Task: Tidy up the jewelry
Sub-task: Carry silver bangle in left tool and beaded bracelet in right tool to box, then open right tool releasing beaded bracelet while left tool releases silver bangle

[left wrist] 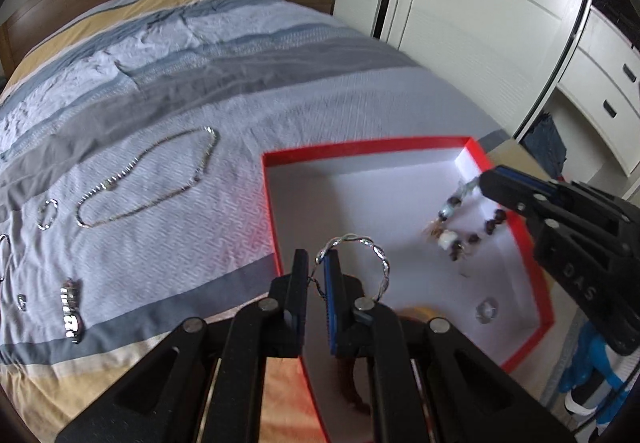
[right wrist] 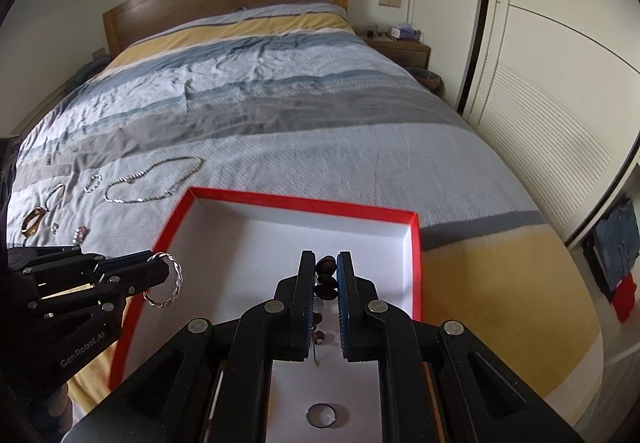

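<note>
My left gripper (left wrist: 316,269) is shut on a twisted silver bangle (left wrist: 382,261), which hangs over the near left part of the red box (left wrist: 269,183) with its white inside. From the right wrist view, that left gripper (right wrist: 157,263) and the bangle (right wrist: 179,275) sit just at the box's left rim (right wrist: 160,239). My right gripper (right wrist: 326,263) is shut on a beaded bracelet (right wrist: 325,275) of dark brown beads, held above the box floor. In the left wrist view the right gripper (left wrist: 485,179) dangles that bracelet (left wrist: 447,239) near the box's far right corner.
A clear ring (left wrist: 486,310) lies in the box. On the striped bedspread left of it lie a long silver chain (left wrist: 148,179), a small silver bracelet (left wrist: 48,213), a chunky link bracelet (left wrist: 71,309) and an amber bangle (right wrist: 34,221). Wardrobe doors (right wrist: 540,83) stand to the right.
</note>
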Motion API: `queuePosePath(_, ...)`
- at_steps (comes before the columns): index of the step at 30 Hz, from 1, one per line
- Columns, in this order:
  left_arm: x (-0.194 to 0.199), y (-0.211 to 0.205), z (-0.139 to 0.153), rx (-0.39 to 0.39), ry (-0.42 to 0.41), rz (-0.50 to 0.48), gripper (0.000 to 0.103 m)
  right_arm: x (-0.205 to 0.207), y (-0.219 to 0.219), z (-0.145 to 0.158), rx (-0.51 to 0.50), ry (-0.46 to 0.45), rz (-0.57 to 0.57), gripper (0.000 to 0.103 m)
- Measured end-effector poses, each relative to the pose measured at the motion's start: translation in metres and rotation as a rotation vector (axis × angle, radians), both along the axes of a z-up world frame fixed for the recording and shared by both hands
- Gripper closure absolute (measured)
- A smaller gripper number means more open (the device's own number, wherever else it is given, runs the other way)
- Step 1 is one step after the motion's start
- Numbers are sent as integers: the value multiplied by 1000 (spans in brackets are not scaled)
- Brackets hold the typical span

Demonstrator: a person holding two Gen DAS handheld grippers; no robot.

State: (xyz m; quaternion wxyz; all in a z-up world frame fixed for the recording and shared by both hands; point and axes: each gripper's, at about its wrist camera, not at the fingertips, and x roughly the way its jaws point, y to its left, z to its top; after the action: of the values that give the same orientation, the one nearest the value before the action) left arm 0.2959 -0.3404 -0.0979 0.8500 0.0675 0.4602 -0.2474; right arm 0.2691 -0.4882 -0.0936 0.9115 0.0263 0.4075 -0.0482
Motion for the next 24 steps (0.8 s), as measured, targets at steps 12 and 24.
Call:
queuePosePath(12,-7,-13,-20,59,-29,-12,95,-11,-20,-23,-4,37,-49,92)
queuePosePath(24,-14,-13,-7,59,-63,-26,82,-24,-24,-18,-12,37,-81,80)
